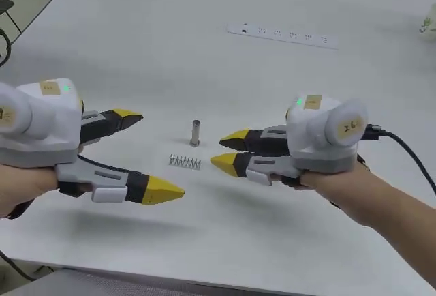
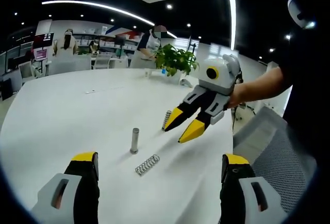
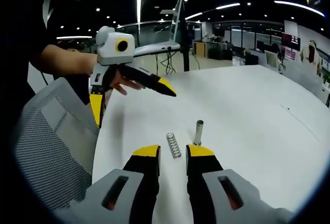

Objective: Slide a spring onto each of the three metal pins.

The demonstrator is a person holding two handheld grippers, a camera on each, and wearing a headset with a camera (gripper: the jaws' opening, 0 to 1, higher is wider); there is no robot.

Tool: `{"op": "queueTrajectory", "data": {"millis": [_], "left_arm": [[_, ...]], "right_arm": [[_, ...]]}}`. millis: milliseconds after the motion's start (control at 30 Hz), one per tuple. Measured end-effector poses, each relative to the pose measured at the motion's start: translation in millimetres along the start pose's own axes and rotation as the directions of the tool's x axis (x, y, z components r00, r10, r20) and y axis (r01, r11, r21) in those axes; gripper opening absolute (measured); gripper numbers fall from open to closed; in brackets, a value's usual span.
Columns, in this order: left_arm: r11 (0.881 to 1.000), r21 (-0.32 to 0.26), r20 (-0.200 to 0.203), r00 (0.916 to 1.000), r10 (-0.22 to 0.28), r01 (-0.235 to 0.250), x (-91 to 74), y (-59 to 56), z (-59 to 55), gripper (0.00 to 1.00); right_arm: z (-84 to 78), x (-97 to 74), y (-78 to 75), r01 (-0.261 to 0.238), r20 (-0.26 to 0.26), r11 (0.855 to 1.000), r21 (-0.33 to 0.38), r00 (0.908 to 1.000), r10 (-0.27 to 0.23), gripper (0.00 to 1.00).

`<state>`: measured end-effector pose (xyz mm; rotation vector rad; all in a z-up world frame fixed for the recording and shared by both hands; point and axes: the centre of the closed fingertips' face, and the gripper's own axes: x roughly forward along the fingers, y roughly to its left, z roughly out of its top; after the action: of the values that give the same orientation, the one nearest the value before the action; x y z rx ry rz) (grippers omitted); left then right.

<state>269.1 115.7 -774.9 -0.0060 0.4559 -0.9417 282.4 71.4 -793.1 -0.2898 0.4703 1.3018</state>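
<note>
Bench state: short grey metal pin (image 1: 195,133) and coiled steel spring (image 1: 184,162) sit on the white table (image 1: 136,43), between 2 hand-held grippers.
At left, the left gripper (image 1: 153,153) has its yellow-tipped jaws spread wide with nothing between them. The pin stands upright; the spring lies flat just in front of it, untouched. The right gripper (image 1: 228,150) has its jaws a narrow gap apart and empty, tips near the spring's right end. A long white power strip (image 1: 282,36) lies well behind.

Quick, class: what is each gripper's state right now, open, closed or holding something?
Left gripper: wide open, holding nothing.
Right gripper: slightly open, holding nothing.
</note>
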Motion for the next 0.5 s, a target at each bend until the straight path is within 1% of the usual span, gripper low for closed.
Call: {"op": "queueTrajectory", "data": {"millis": [67, 333, 500], "left_arm": [[1.0, -0.001, 0.0, 1.0, 0.001, -0.001, -0.1, 0.6, -0.2, 0.97], [1.0, 0.0, -0.002, 1.0, -0.001, 0.001, -0.3, 0.9, -1.5, 0.97], [1.0, -0.002, -0.002, 1.0, -0.002, 0.002, -0.1, 0.5, -1.5, 0.97]], "right_arm": [[-1.2, 6.6, 1.8, -0.011, -0.009, 1.0, -0.003, 0.9999, 0.011, 0.18], [-6.1, 28.2, 6.7, -0.03, -0.049, 0.999, -0.022, 0.9984, 0.029, 0.17], [-14.1, 40.6, 3.8, -0.024, -0.093, 0.999, -0.037, 0.9954, 0.02, 0.16]]}}
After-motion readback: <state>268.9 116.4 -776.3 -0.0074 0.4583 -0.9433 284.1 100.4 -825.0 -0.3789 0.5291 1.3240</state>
